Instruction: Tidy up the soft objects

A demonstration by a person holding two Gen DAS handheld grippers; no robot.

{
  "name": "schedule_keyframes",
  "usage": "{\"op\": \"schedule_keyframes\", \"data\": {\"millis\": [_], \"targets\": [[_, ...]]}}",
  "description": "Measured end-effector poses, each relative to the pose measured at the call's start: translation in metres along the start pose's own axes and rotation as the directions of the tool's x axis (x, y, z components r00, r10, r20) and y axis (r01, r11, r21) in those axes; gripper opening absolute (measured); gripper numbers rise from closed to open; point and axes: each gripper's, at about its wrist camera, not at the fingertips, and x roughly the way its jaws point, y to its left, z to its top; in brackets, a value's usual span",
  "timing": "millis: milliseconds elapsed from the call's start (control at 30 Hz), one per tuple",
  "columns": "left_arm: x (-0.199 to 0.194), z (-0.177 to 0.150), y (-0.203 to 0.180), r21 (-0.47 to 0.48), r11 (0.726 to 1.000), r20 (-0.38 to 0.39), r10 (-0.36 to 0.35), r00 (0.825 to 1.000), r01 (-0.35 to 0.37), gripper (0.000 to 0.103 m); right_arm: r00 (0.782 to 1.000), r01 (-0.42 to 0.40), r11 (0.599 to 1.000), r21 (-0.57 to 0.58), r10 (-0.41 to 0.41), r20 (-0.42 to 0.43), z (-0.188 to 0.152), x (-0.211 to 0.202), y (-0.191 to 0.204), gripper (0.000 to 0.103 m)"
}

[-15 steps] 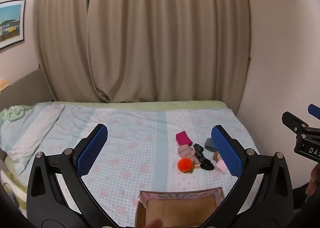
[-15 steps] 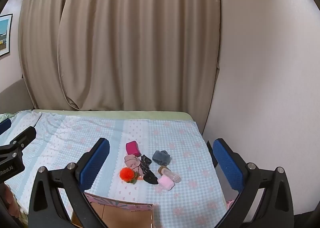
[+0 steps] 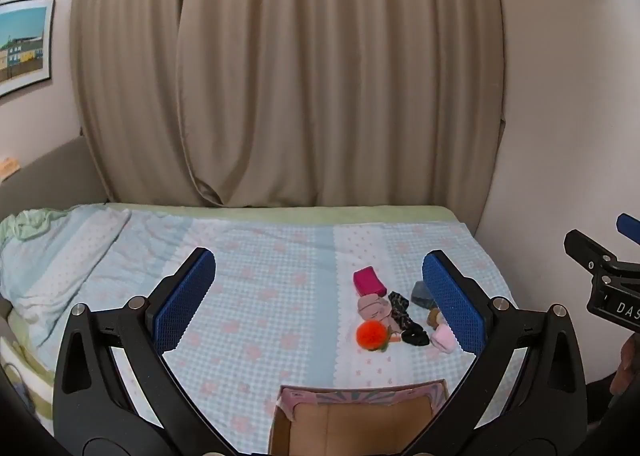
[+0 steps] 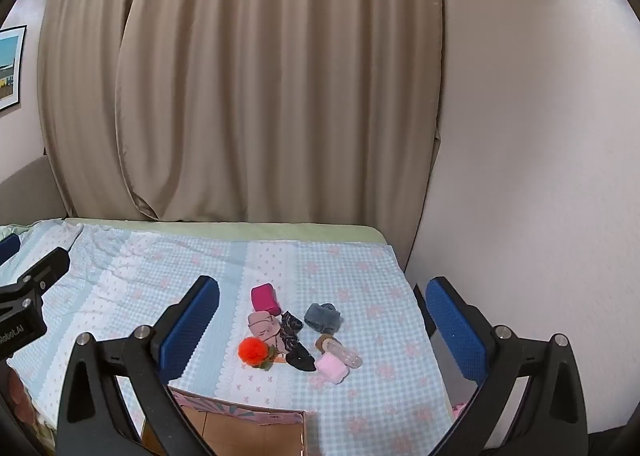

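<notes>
both grippers' fingers spread wide, empty, above the bed [image 4: 360,280]; tangled soft pile [image 4: 296,336] risks snagging several items together.

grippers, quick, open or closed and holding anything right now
Left gripper: open, holding nothing.
Right gripper: open, holding nothing.

Legible markings, two items, both cut off by the frame edge:
- White letters "DAS" on the black body of the right hand-held gripper [image 3: 624,252], seen from the left wrist view.
- White letters "Robot.AI" on the black body of the left hand-held gripper [image 4: 24,288], seen from the right wrist view.
</notes>
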Motion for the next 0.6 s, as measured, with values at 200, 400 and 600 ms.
{"op": "schedule_keyframes", "data": {"millis": [200, 400, 600], "targets": [[-0.0016, -0.0042, -0.0014, -0.006, 1.000, 0.002, -0.004, 1.000, 0.004, 0.103, 1.000, -0.012, 1.000, 0.002, 0.012, 0.001, -0.0053, 0.0031, 0.0006, 0.103], [-0.0017, -0.0047, 0.0008, -0.005, 1.000, -0.002, -0.007, 1.000, 0.007, 0.103, 1.000, -0.014, 1.000, -0.001, 0.014, -0.003, -0.0063, 0.0007, 0.0035, 0.103], [-0.0021, -0.0051, 0.0016, -0.002, 1.000, -0.018, -0.025, 1.000, 0.025, 0.103, 1.000, -0.010, 1.000, 0.005, 0.010, -0.011, -0.0096, -0.0067, 0.0030, 0.103]]}}
